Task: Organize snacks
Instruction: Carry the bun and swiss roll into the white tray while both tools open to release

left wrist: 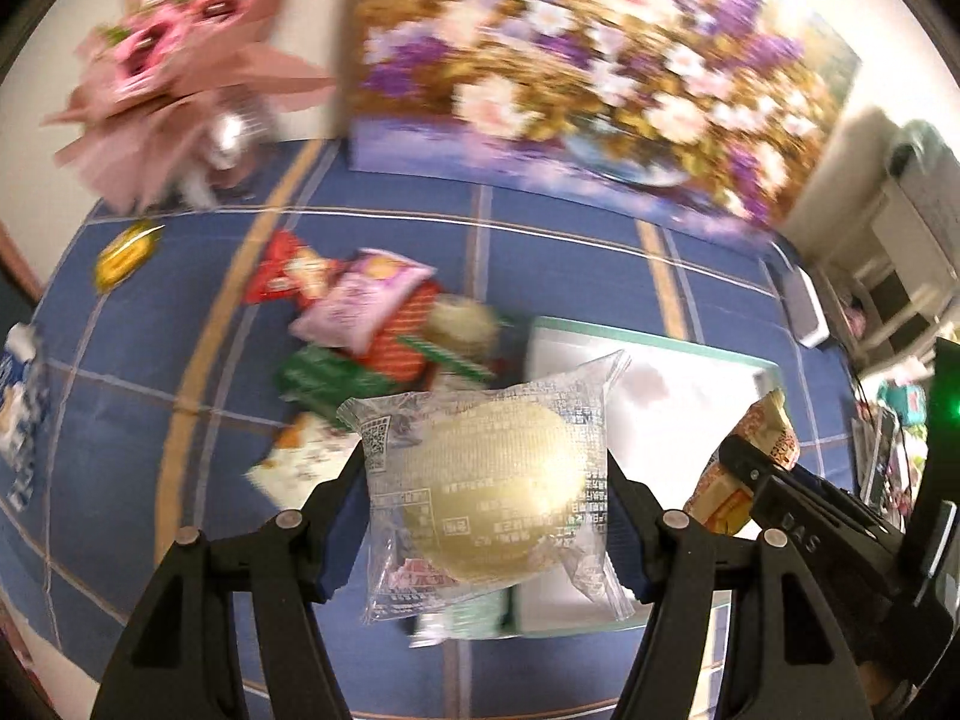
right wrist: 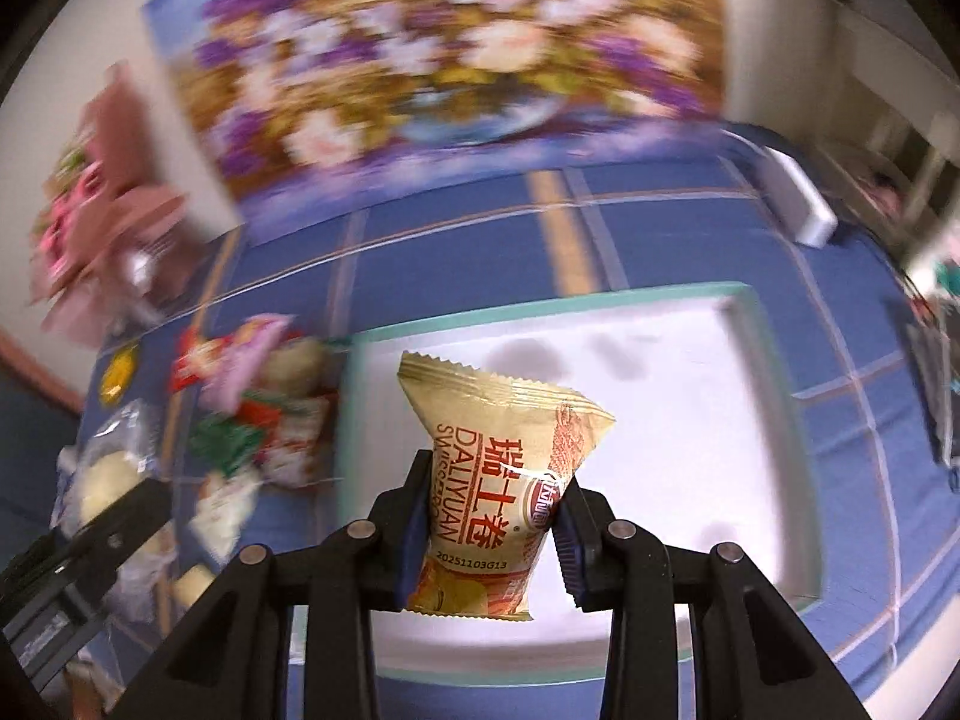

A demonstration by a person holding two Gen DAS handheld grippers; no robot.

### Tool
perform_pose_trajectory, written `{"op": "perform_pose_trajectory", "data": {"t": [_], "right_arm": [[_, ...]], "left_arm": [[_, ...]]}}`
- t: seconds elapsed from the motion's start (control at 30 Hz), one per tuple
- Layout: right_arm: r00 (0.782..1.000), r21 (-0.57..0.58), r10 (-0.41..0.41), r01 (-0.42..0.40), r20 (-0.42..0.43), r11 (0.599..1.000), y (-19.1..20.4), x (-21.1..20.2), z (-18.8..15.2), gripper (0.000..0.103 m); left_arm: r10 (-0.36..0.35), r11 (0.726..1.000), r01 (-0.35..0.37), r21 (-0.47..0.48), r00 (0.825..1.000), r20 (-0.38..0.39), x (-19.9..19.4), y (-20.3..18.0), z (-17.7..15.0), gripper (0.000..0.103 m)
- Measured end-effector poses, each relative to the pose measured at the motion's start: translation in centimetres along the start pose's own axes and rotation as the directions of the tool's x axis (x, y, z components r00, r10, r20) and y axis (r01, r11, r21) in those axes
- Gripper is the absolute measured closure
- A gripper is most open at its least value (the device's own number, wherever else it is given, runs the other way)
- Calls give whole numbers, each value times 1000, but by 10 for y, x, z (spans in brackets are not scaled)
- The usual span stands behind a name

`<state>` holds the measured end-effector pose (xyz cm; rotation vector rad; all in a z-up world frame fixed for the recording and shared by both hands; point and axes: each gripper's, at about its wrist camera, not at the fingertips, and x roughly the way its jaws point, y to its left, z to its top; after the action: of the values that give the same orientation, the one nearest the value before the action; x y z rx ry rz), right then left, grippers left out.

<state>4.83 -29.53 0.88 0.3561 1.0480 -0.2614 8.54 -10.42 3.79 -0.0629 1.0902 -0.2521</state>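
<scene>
A: Item one, left gripper [left wrist: 486,480]?
B: Clamped on a clear-wrapped round cake [left wrist: 492,480]. The pale disc sits squarely between the two pads, wrapper edges spilling past both. Its printed face is turned to the camera; the pack's long axis runs away from the camera, along the fingers, with the crimped far end tilted slightly right. It is held above the near left corner of the white tray [left wrist: 672,390].

A: Item two, right gripper [right wrist: 487,516]?
B: Closed on a golden Swiss roll packet [right wrist: 498,468], pinched at its lower half. The packet stands upright between the pads, long axis running away from the camera, serrated top end flaring wide over the tray [right wrist: 690,420]. Lettering reads sideways up the pack. It hangs over the tray's near left part; whether it touches the floor of the tray I cannot tell.

A: Remaining stock?
B: A blurred snack pile [left wrist: 372,324] of red, pink and green packs on the blue checked tablecloth [left wrist: 570,252], just left of the tray. A yellow wrapped sweet [left wrist: 126,252] lies apart, far left.

A: Surroundings?
B: Flower painting [left wrist: 570,60] standing at the back; pink bouquet [left wrist: 180,72] to its left.
</scene>
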Motion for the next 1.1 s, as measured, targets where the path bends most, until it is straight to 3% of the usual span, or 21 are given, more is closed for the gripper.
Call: {"op": "perform_pose_trajectory", "data": {"t": [0.43,0.73,1.1], "right_arm": [[990,195,-124,134,-62,972,-97,12,7,65],[981,210,-154,176,-117,962,-111,20,1,65],[977,177,-169,191,-131,966,-102,22,3,64]], "left_arm": [[-59,995,68,72,992,-112,61,-87,-5,34],[-38,993,57,99,983,-182,93,-106,-21,34],[-29,995,44,93,986,-166,88,-104,-20,31]]}}
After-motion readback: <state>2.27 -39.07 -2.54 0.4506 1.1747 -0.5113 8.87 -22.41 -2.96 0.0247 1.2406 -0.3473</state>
